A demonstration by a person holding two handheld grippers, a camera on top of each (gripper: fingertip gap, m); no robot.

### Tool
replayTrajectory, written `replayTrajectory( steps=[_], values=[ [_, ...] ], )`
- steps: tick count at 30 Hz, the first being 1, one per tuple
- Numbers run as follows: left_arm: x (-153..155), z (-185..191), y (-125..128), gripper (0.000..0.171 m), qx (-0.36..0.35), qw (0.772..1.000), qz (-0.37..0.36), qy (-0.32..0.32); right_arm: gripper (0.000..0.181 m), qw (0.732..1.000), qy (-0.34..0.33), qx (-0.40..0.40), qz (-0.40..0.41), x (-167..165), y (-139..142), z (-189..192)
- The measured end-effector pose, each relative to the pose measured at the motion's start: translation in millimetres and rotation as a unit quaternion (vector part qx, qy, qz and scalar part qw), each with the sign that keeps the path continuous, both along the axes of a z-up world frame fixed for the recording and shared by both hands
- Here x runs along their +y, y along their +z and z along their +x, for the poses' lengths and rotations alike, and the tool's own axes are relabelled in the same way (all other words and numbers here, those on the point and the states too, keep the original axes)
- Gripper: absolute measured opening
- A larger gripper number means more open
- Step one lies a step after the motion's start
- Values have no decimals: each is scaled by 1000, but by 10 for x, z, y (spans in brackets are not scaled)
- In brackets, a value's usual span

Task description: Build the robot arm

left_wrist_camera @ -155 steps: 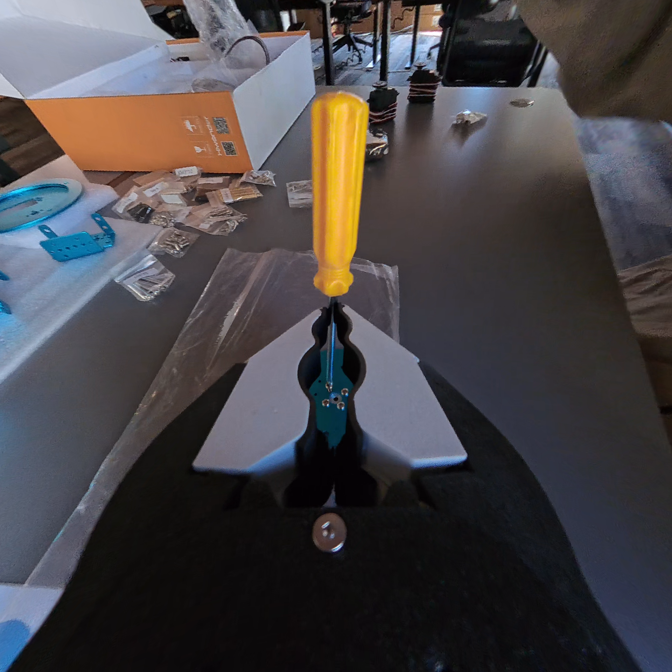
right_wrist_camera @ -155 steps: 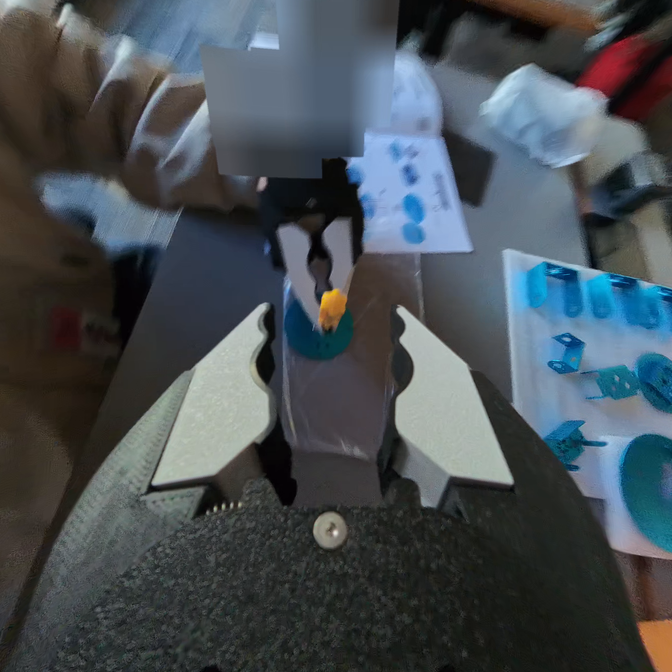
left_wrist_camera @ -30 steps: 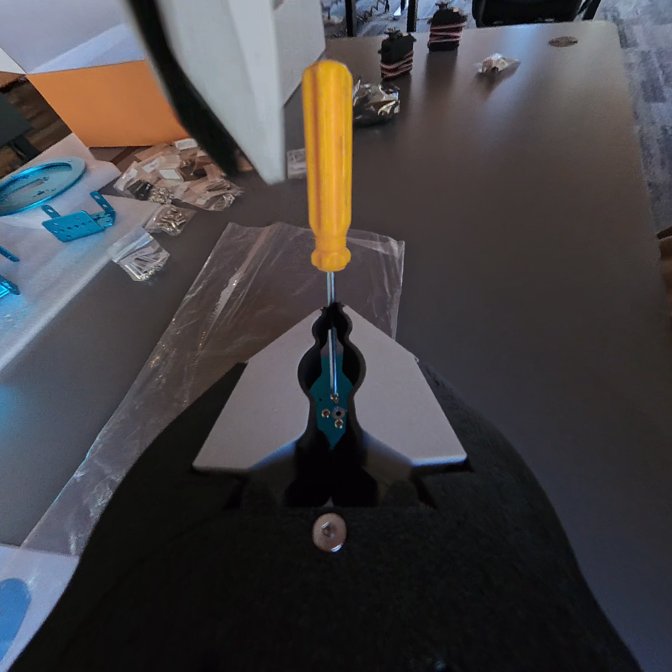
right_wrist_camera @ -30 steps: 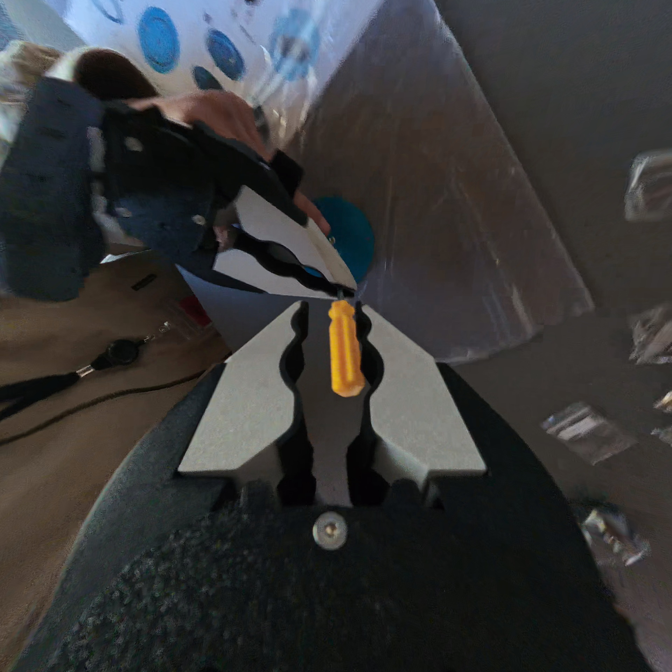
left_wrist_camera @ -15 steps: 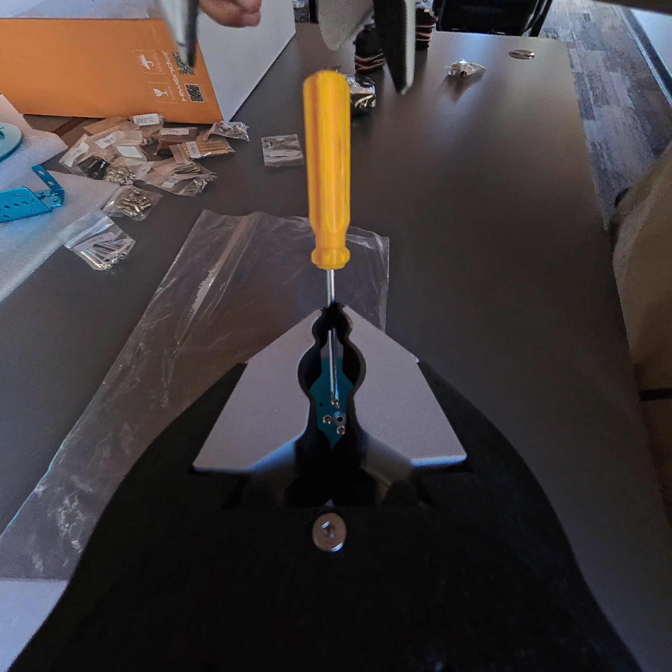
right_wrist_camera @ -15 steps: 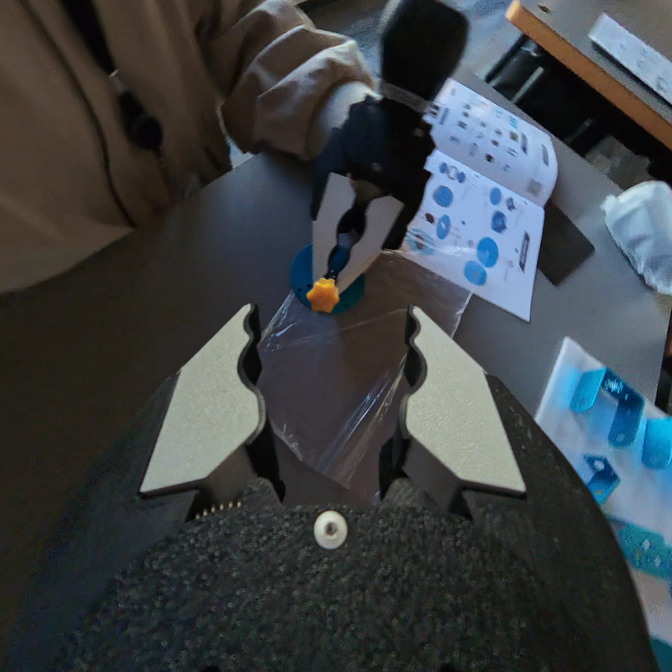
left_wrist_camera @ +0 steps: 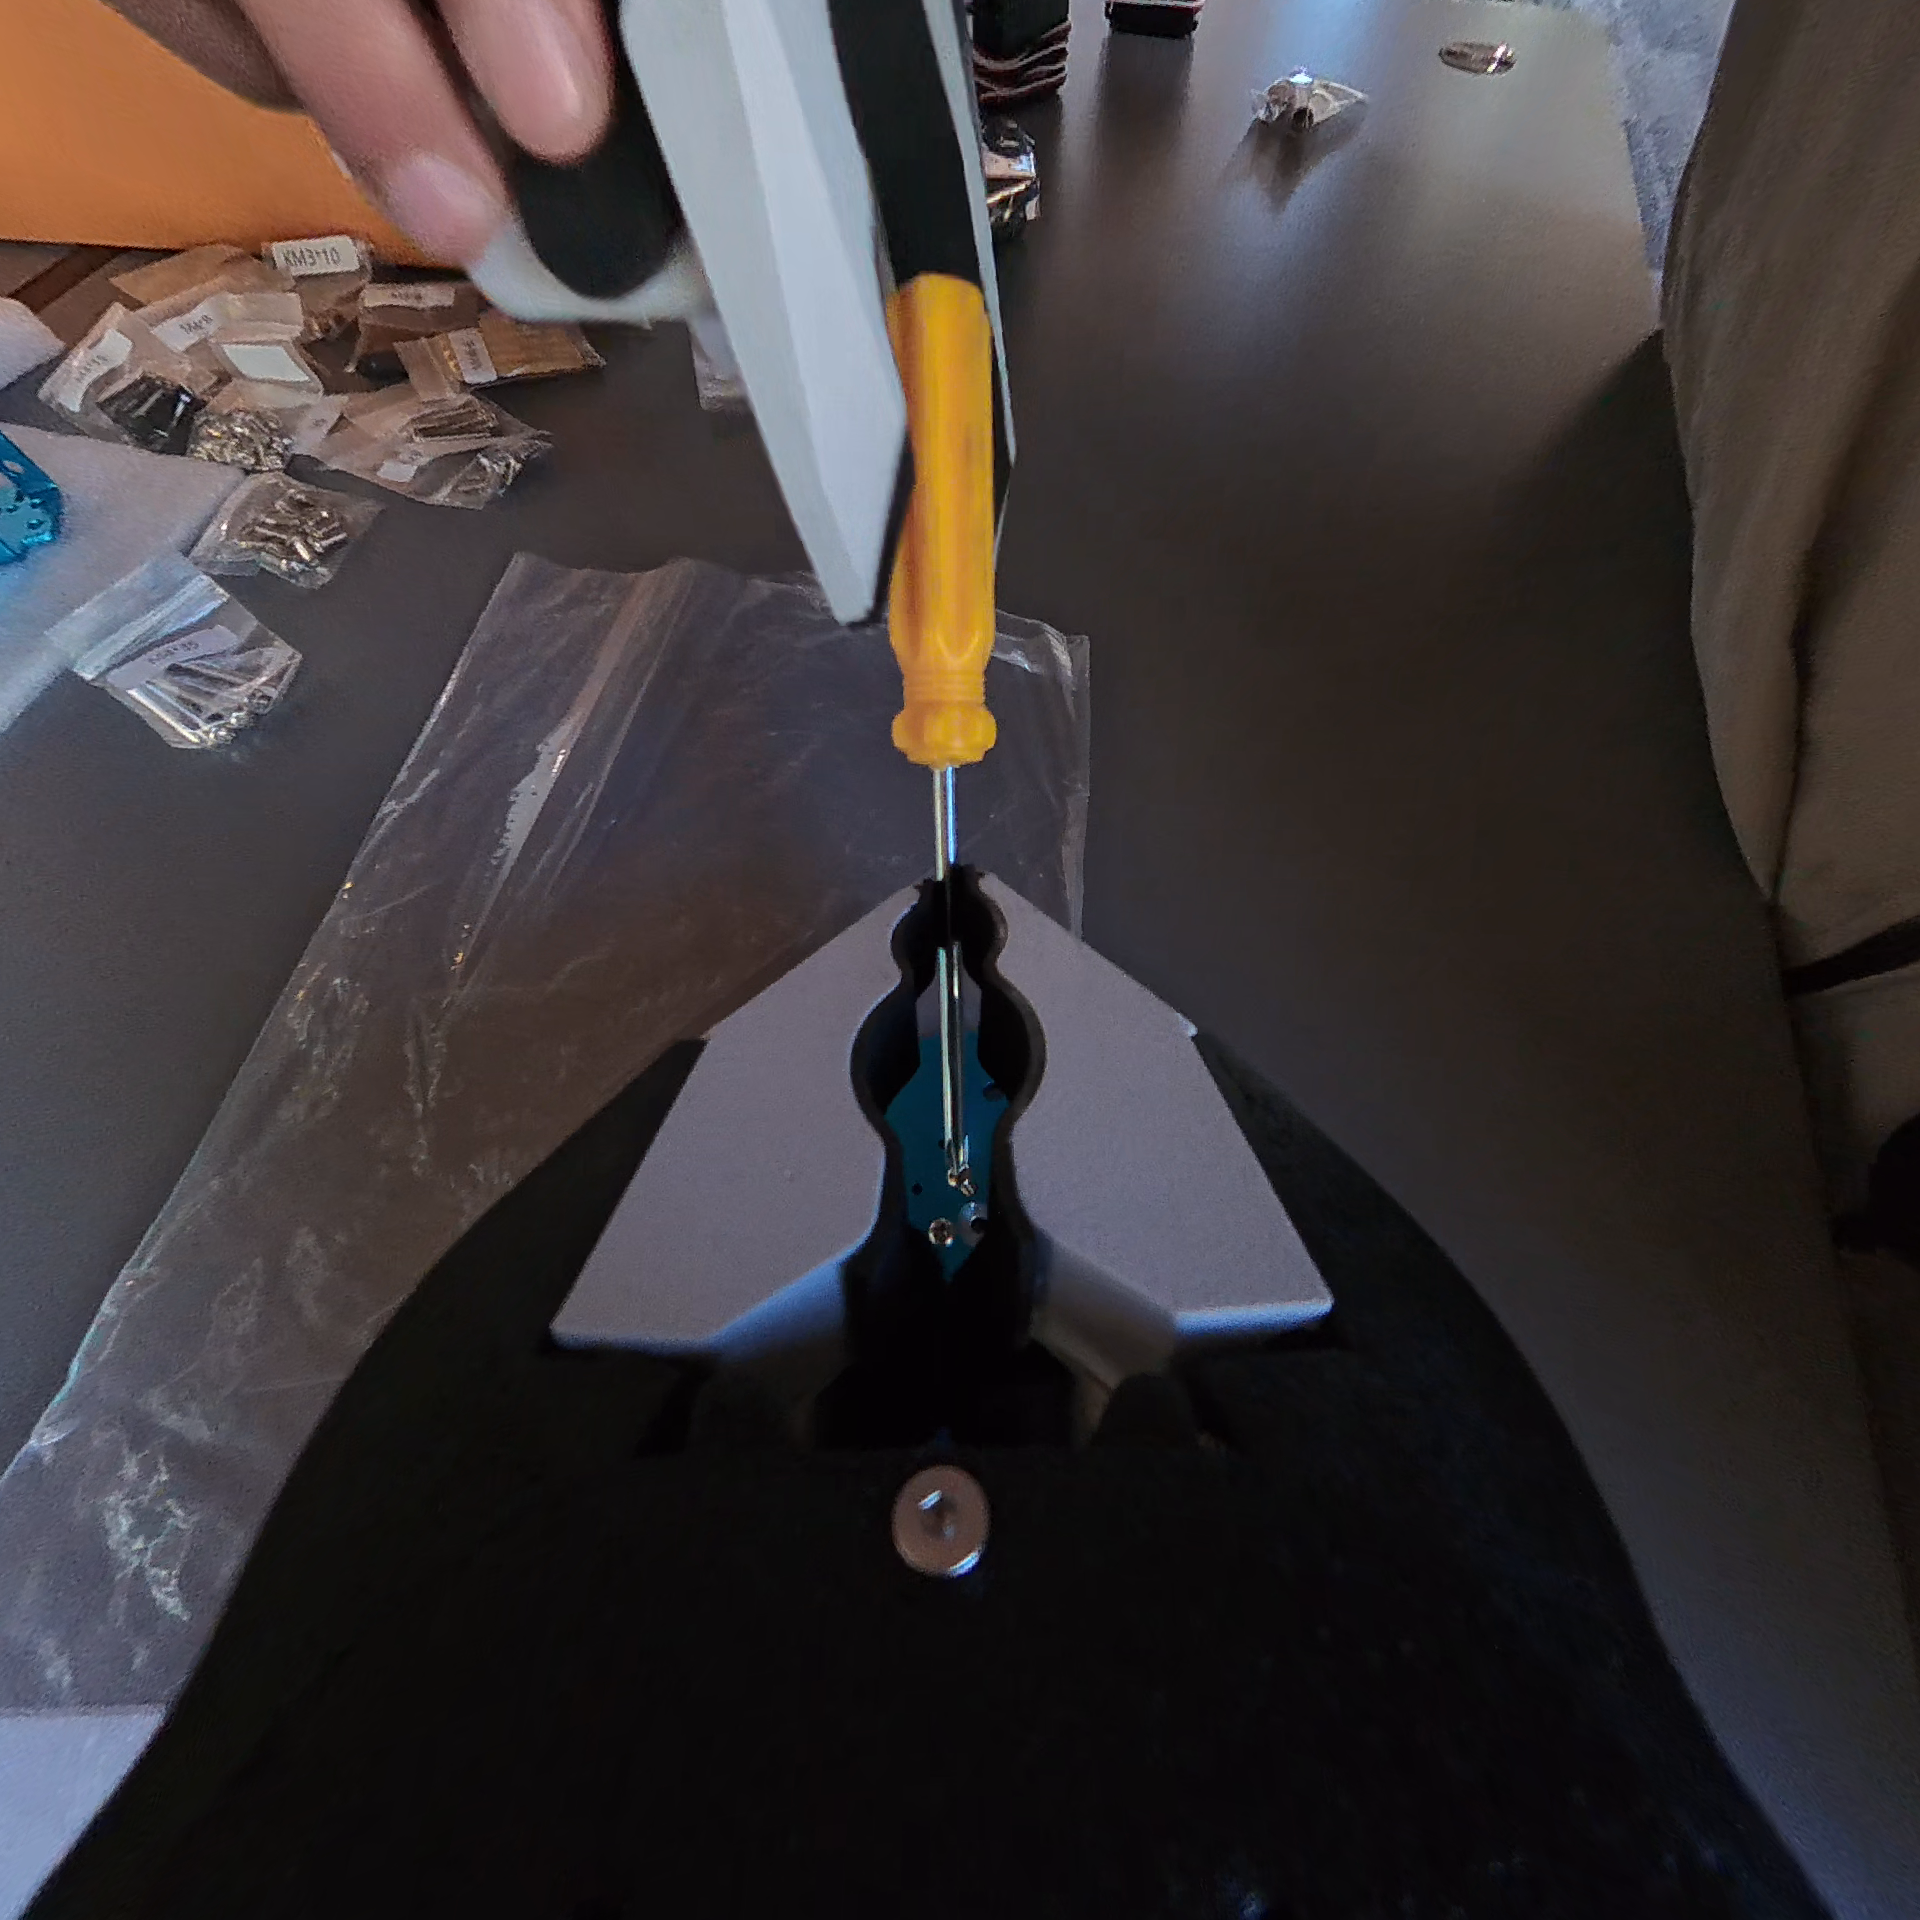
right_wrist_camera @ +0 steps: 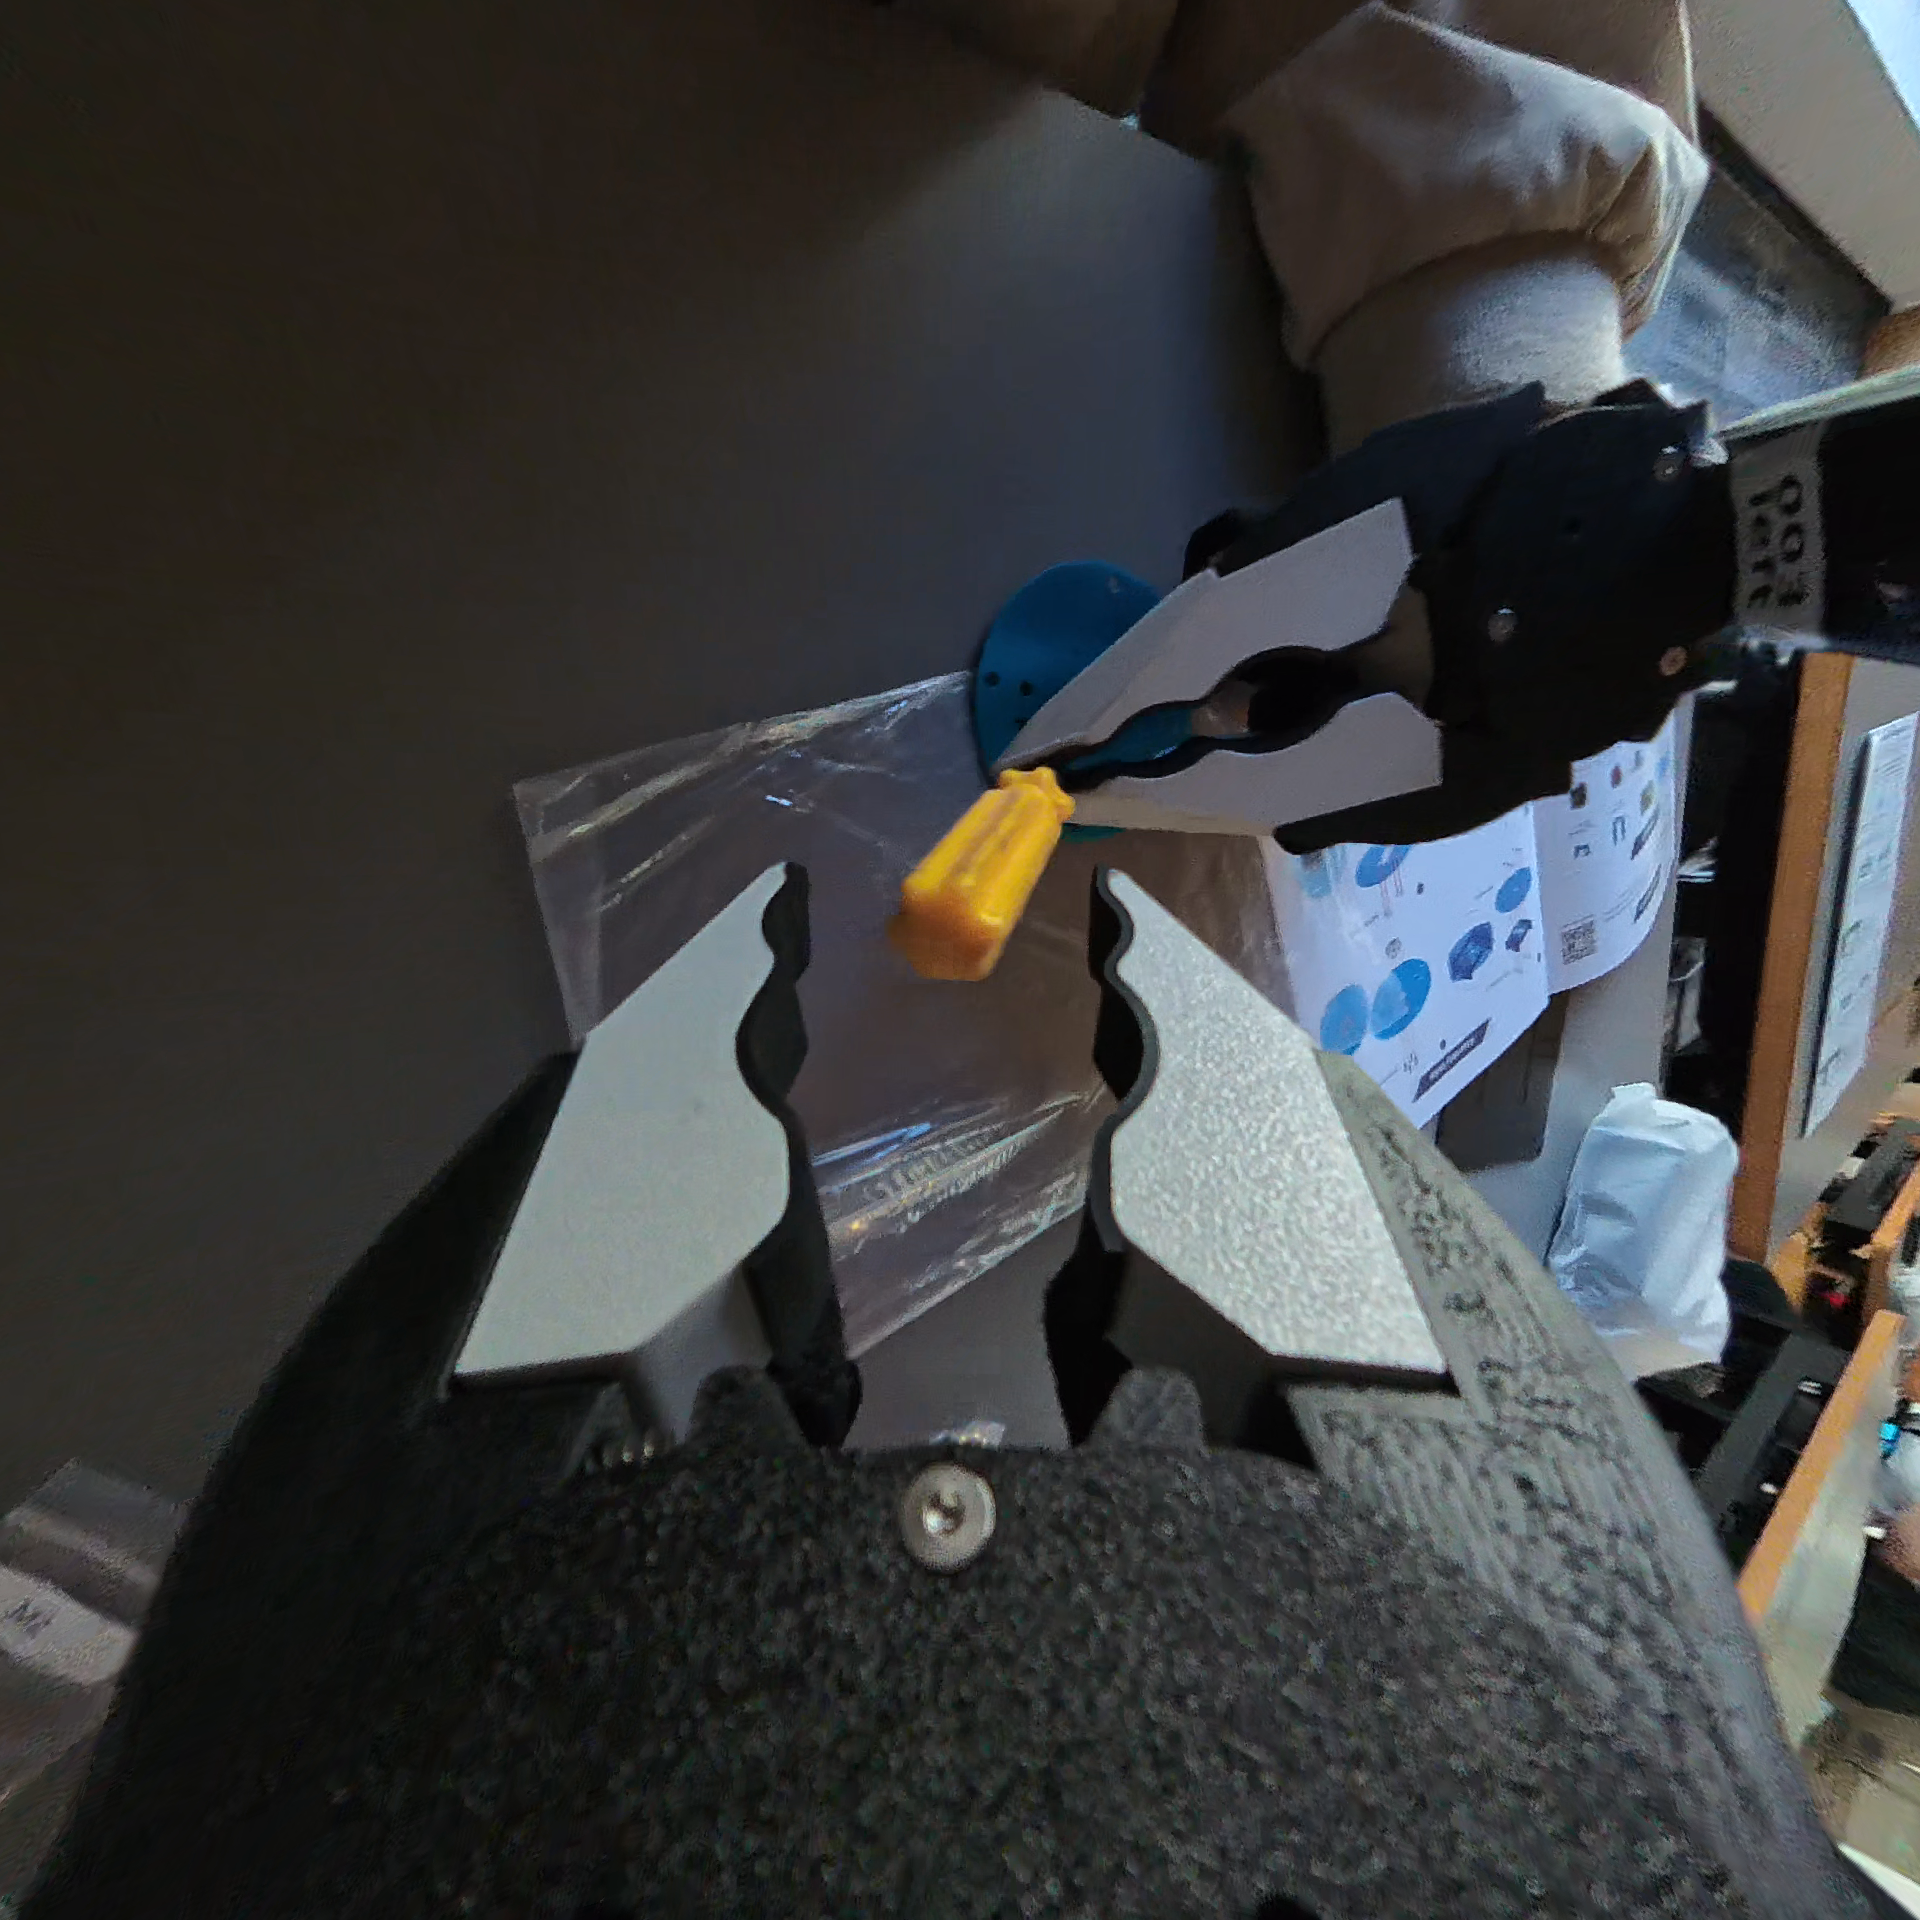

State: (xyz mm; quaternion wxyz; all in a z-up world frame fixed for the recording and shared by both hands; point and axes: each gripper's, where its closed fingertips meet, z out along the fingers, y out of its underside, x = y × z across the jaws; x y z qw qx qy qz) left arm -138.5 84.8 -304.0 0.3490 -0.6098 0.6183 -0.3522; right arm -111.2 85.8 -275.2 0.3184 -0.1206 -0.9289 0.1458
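The left gripper (left_wrist_camera: 948,894) is clamped shut, its tips meeting on the thin metal shaft of a yellow-handled screwdriver (left_wrist_camera: 940,540), with a blue round metal plate (left_wrist_camera: 930,1164) between its fingers further in. The screwdriver's long axis runs straight along the gripper's own line: the handle points away from the camera and out past the fingertips, while the blade tip points back toward the gripper body and rests at a small screw on the blue plate. In the right wrist view the same screwdriver (right_wrist_camera: 977,878) slants from the left gripper (right_wrist_camera: 1013,764) toward the camera, handle end nearest.

The right gripper (right_wrist_camera: 945,883) stands apart, its jaws wide and holding nothing, the handle end of the screwdriver lying just ahead of the gap between its tips. In the left wrist view one of its grey fingers (left_wrist_camera: 790,343) sits just beside the handle, apparently touching its left side, with a person's hand (left_wrist_camera: 436,114) behind it.

Under both lies a clear plastic bag (left_wrist_camera: 499,914) on a dark table (left_wrist_camera: 1351,623). Small packets of screws (left_wrist_camera: 281,416) lie to the far left, and an open instruction leaflet (right_wrist_camera: 1455,956) lies beyond the bag.
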Motion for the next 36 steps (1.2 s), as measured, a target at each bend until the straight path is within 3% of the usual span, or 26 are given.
replayTrajectory(
  steps=[2,5,8,11,12,13,14,16,20,28,36],
  values=[
    [-6,0,3,3,-1,1000,-6,-3,49,999,5,31,4,-62,-47,-24],
    [-15,9,-28,3,9,1000,-6,-6,22,993,-12,108,41,-39,-20,-111],
    [-21,15,-22,4,7,1000,-17,-8,18,991,-30,121,50,-2,2,-114],
    [-31,6,10,11,-3,1000,-28,-9,18,994,-47,91,28,-18,37,-121],
    [-3,-15,46,40,-15,1000,-18,0,18,996,-47,77,20,-21,54,-124],
    [29,-65,101,56,-29,999,-11,14,18,997,-50,61,9,-19,72,-132],
    [47,-149,158,59,-39,999,-15,29,18,997,-55,45,0,-11,89,-141],
    [30,-361,192,62,-34,997,-29,57,18,998,-60,17,-10,-9,123,-162],
    [-143,-654,13,69,37,995,-16,91,18,998,-57,-14,0,-18,162,-211],
    [-138,-670,-292,73,100,988,-35,111,19,988,-81,-130,-16,-80,275,-418],
    [-134,-664,-296,72,96,988,-32,120,19,958,-173,-227,-38,-128,351,-591]
  ],
)
